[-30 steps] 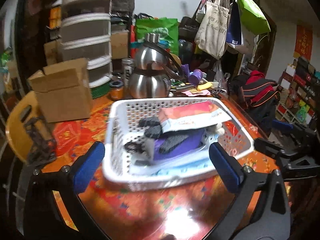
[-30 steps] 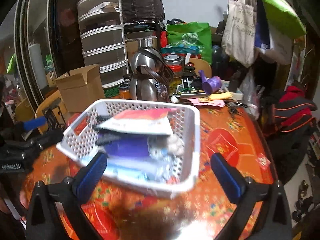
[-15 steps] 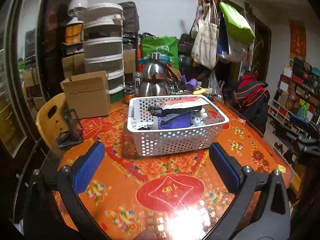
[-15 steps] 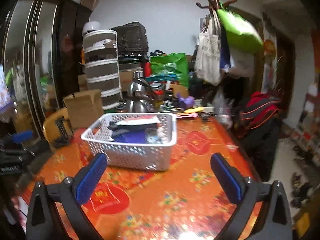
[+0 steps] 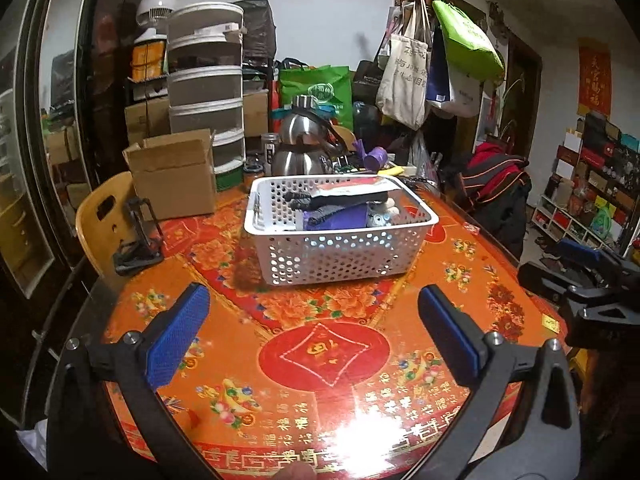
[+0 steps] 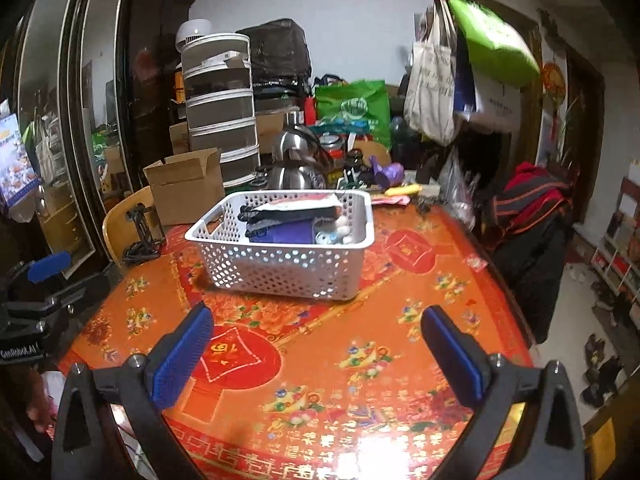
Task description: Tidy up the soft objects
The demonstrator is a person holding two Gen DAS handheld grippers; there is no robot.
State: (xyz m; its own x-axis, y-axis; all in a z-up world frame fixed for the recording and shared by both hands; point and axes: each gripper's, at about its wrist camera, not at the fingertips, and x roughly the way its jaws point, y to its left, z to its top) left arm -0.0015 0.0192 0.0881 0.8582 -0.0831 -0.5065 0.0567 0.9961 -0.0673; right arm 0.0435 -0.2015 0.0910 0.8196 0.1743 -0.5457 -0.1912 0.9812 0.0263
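Note:
A white perforated basket (image 5: 340, 254) (image 6: 280, 268) stands on the orange patterned table (image 5: 320, 360) (image 6: 320, 360). Inside lie soft items: dark knit gloves (image 5: 298, 200) (image 6: 256, 216), a purple cloth (image 5: 344, 216) (image 6: 288, 234), a small pale plush toy (image 5: 380, 216) (image 6: 336, 234) and a red-and-white packet (image 5: 356, 188) on top. My left gripper (image 5: 314, 336) is open, well back from the basket, holding nothing. My right gripper (image 6: 316, 352) is open too, empty and equally far back. Each gripper shows at the edge of the other's view.
Behind the basket stand a steel kettle (image 5: 302, 148), a cardboard box (image 5: 176, 176), a drawer tower (image 5: 204, 92) and clutter. A yellow chair (image 5: 100, 220) sits at the table's left edge. Bags hang from a coat rack (image 5: 424, 40); a dark cabinet (image 6: 80, 120) fills the left.
Both grippers have pulled back and away from the basket, which now sits farther off on the table. The basket was close between the fingers a second ago.

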